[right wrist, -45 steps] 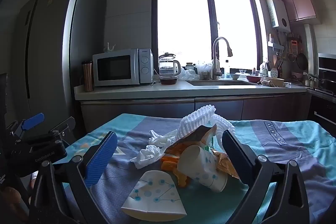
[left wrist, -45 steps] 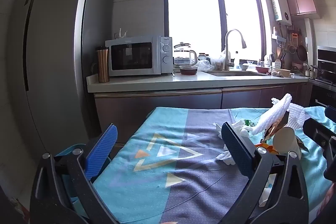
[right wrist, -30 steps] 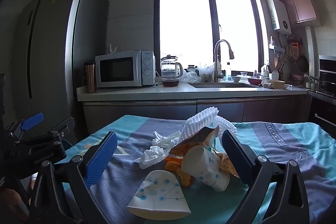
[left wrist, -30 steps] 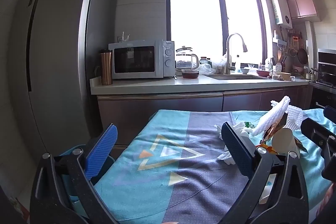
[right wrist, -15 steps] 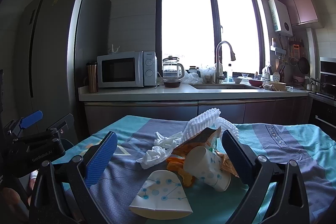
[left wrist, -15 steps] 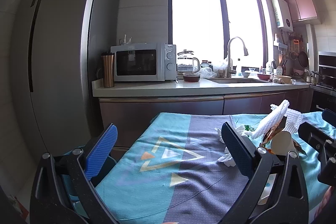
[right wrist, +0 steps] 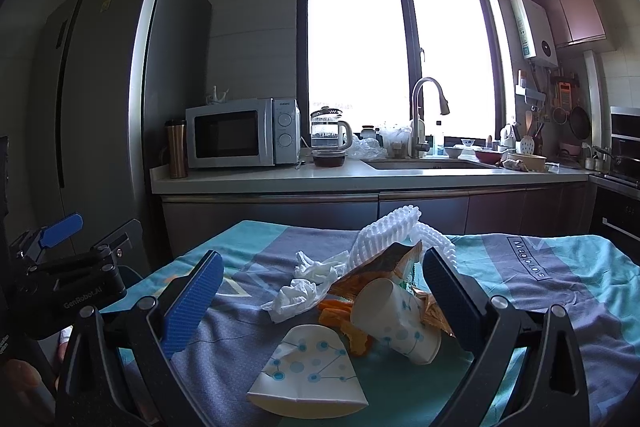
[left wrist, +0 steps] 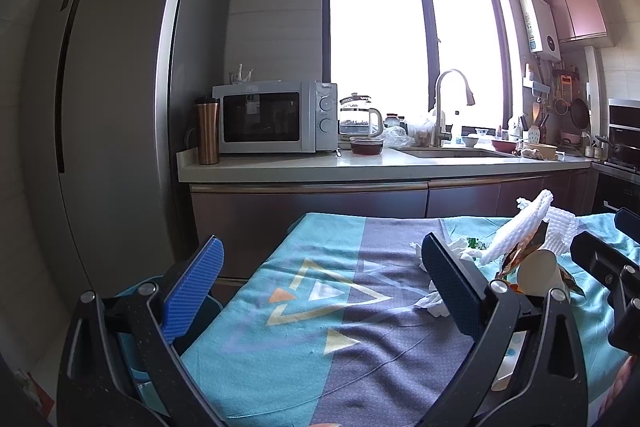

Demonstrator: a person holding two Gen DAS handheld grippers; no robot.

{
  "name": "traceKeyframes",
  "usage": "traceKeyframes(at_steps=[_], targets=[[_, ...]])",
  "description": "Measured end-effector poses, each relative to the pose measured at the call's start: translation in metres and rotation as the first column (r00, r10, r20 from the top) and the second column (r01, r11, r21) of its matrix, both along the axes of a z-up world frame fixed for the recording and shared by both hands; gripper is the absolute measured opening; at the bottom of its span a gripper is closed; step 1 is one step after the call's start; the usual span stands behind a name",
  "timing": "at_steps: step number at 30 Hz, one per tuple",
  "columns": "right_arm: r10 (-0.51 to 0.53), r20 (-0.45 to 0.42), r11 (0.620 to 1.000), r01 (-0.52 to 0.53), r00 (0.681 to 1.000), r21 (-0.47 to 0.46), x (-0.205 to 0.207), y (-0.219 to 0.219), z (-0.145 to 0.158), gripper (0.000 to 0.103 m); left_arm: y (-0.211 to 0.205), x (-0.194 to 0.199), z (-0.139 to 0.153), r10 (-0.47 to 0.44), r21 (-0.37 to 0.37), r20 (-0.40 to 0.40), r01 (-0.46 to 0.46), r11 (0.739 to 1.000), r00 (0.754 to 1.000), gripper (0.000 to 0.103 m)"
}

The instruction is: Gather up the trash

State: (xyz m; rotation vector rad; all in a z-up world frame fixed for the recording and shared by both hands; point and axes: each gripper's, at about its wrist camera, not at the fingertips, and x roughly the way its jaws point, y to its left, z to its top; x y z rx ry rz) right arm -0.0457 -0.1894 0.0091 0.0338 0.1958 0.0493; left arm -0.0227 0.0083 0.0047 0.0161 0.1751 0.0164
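Both grippers' fingers spread, empty | trash pile (right wrist: 372,291) unmoved | views slightly lower

On the tabletop (right wrist: 560,291) before us we see a trash pile: a flattened cup (right wrist: 308,375) nearest, a tipped cup (right wrist: 394,319) behind and right of it, resting on a wrapper (right wrist: 384,265). Tissues (right wrist: 300,291) lie to the left, foam netting (right wrist: 384,231) behind. Beyond stands the kitchen counter (right wrist: 360,179), with the microwave (right wrist: 244,133) left of the sink (right wrist: 432,165).
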Motion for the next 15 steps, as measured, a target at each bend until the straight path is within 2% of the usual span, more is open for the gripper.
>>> traceKeyframes(at_steps=[15], targets=[[0.000,0.000,1.000,0.000,1.000,0.003,-0.0003,-0.0012,0.0002,0.097,-0.0014,0.0006,0.0005,-0.004,0.000,-0.003,0.004,1.000,1.000,0.098]])
